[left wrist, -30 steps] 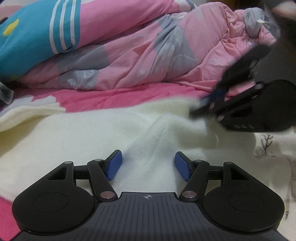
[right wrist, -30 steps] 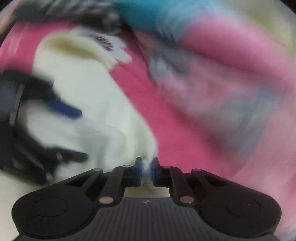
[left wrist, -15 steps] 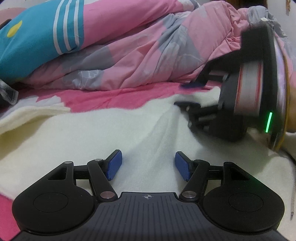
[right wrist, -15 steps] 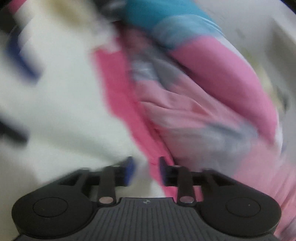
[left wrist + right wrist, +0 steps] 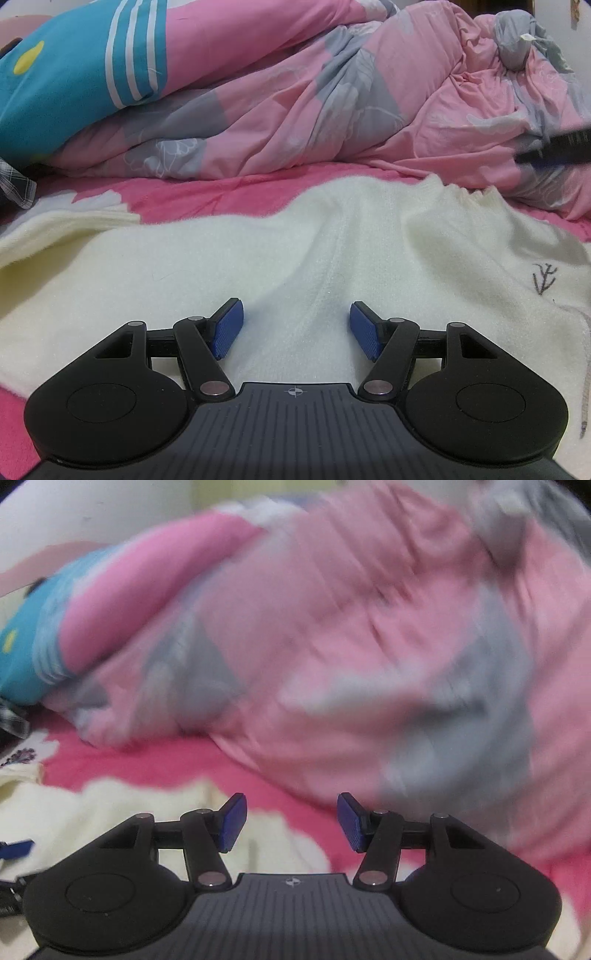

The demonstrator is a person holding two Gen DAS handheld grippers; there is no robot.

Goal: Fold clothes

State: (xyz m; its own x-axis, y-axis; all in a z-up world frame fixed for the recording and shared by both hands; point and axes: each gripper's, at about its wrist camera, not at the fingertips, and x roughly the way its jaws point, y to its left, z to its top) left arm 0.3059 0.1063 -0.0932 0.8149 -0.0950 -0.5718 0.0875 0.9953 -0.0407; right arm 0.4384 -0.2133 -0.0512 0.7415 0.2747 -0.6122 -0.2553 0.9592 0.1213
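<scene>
— Where was the sweater when you looked?

— The cream knit sweater (image 5: 280,258) lay spread across the hot-pink bedsheet (image 5: 207,192), filling the lower part of my left wrist view. One ribbed edge (image 5: 74,218) was folded up at the far left, and a small dark branch embroidery (image 5: 545,278) showed near the right side.

— And your left gripper?

— My left gripper (image 5: 295,328) sat low over the knit with its blue pads (image 5: 227,328) apart and only flat fabric between them; I gripped nothing there.

— The right one?

— My right gripper (image 5: 291,821) had just been opening. Its jaws stood apart with nothing pinched, over the sweater's edge (image 5: 129,812) where it met the sheet. That view was blurred.

— What was behind?

— A rumpled pink-and-grey floral duvet (image 5: 369,110), with a teal pillow with white stripes (image 5: 74,81) on its left end. A checked cloth (image 5: 16,184) peeked in at the far left.
</scene>
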